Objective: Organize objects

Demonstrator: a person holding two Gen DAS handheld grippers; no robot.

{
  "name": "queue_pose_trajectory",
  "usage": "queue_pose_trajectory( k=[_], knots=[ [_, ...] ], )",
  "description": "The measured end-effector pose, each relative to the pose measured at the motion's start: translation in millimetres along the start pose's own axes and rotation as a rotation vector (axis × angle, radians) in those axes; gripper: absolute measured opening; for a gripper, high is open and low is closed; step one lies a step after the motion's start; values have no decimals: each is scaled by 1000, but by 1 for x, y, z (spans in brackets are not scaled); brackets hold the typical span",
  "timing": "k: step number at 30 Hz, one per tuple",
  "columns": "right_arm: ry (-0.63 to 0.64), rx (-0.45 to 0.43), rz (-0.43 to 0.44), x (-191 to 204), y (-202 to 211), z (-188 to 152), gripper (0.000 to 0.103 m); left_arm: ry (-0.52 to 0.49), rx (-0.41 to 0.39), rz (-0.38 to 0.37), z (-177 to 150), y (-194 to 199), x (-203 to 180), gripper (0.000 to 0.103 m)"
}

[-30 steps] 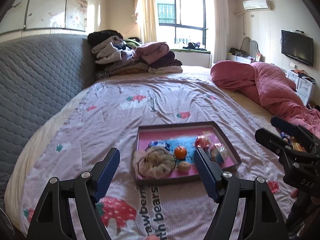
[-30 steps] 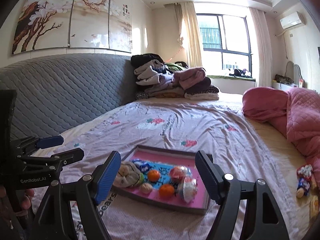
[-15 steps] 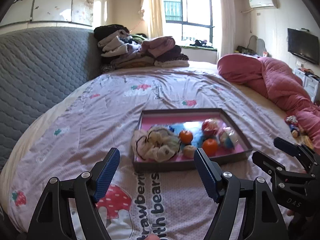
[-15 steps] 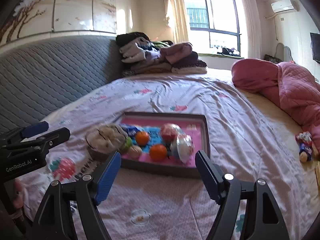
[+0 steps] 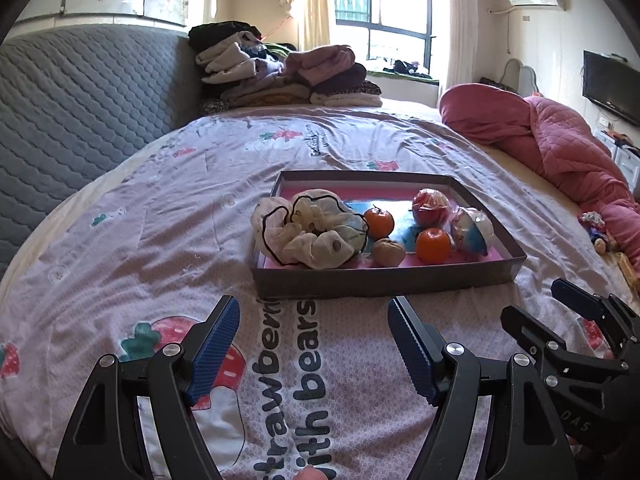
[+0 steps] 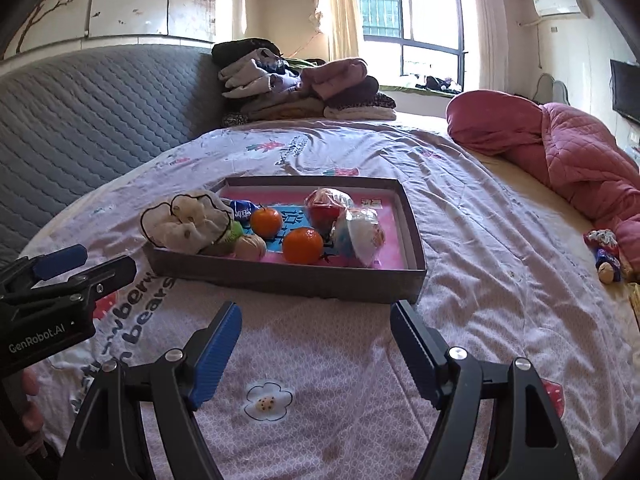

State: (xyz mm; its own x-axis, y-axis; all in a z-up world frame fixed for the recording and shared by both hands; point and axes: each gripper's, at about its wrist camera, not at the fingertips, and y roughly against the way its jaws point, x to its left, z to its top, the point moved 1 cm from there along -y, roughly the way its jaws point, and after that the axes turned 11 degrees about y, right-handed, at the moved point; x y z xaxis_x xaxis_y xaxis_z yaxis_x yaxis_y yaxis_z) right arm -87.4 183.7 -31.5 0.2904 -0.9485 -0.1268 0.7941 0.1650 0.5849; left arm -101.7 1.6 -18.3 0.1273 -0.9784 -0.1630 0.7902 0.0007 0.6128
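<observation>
Left wrist view: shallow grey tray [image 5: 384, 280], pink-lined, holds two oranges [image 5: 434, 245].

The left gripper [image 5: 312, 316] is black, with two blue bumpy pads [image 5: 214, 346] and round silver screws. The right gripper [image 6: 316, 322] looks just the same. White letters on the left one's side say "GenRobot.AI". The right one's side shows "DAS".
</observation>
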Motion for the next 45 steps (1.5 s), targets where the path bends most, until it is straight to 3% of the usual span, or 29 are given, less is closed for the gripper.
queue_pose_trajectory(
  k=[45],
  knots=[
    [-23,43,-10,-4,-21,-9,76,5,39,13,-14,-28,2,77]
  ],
)
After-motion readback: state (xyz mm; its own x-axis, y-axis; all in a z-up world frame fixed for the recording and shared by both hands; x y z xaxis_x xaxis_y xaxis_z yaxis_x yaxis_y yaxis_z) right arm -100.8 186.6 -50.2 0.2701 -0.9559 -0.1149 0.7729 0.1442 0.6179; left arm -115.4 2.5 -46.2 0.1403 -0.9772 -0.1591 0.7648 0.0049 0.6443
